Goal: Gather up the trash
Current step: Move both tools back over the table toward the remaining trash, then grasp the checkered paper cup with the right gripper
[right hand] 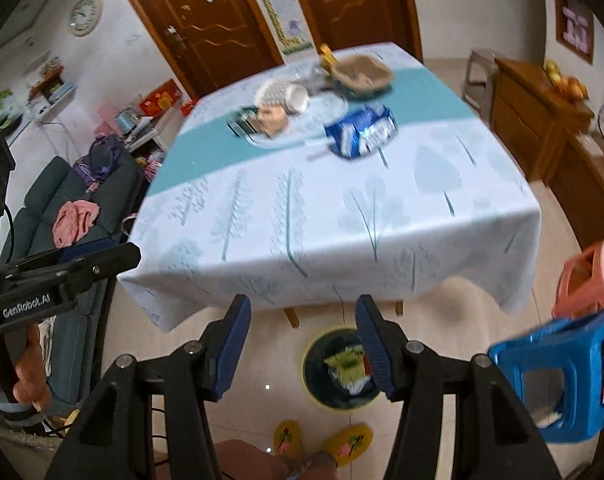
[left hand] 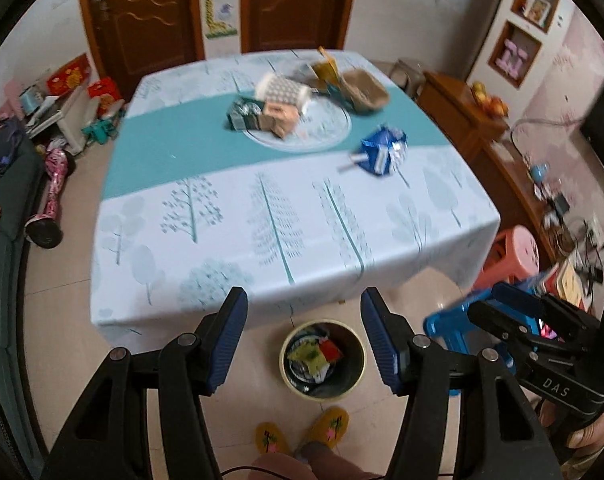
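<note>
- My table wears a white cloth printed with pale trees, with 1 teal band across it.
- On the band sits a round mat; a patterned roll, a tan box and a dark packet crowd its far left edge.
- A brown basket stands at the far right of the band.
- A crumpled blue wrapper lies on the cloth just beside the mat.
- On the tiled floor below me stands the trash bin, holding wrappers.
- 2 yellow slippers rest beside it.
- 1 blue stool and 1 pink stool stand on the floor to the right.
</note>
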`<state>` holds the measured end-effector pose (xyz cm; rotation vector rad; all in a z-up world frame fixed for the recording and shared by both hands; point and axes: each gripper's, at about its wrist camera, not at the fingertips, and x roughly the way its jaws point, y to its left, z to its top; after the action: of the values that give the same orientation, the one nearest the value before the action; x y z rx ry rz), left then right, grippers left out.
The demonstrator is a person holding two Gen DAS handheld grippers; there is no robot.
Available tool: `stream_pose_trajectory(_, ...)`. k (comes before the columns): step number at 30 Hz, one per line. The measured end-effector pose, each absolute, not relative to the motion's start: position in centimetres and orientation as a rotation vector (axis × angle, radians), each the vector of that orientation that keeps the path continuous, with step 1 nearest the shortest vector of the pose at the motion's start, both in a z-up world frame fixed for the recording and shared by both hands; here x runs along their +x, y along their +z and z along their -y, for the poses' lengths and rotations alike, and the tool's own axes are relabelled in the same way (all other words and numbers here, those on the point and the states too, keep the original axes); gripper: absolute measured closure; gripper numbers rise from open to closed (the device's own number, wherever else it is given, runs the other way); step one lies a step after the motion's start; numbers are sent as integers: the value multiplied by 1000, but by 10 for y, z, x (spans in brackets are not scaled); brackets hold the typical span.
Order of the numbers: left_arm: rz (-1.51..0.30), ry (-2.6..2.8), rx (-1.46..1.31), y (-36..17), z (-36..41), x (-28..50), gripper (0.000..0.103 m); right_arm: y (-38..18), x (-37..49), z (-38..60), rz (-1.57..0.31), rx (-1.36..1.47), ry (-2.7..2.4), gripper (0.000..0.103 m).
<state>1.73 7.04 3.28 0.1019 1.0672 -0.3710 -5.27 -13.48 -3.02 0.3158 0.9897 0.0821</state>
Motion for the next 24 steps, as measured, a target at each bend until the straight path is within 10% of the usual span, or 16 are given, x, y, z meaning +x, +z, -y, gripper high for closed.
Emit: stream_pose_trajectory(24,-1041,-375,78,49,-72,140,43,-5,48,137,-937,345,93,48)
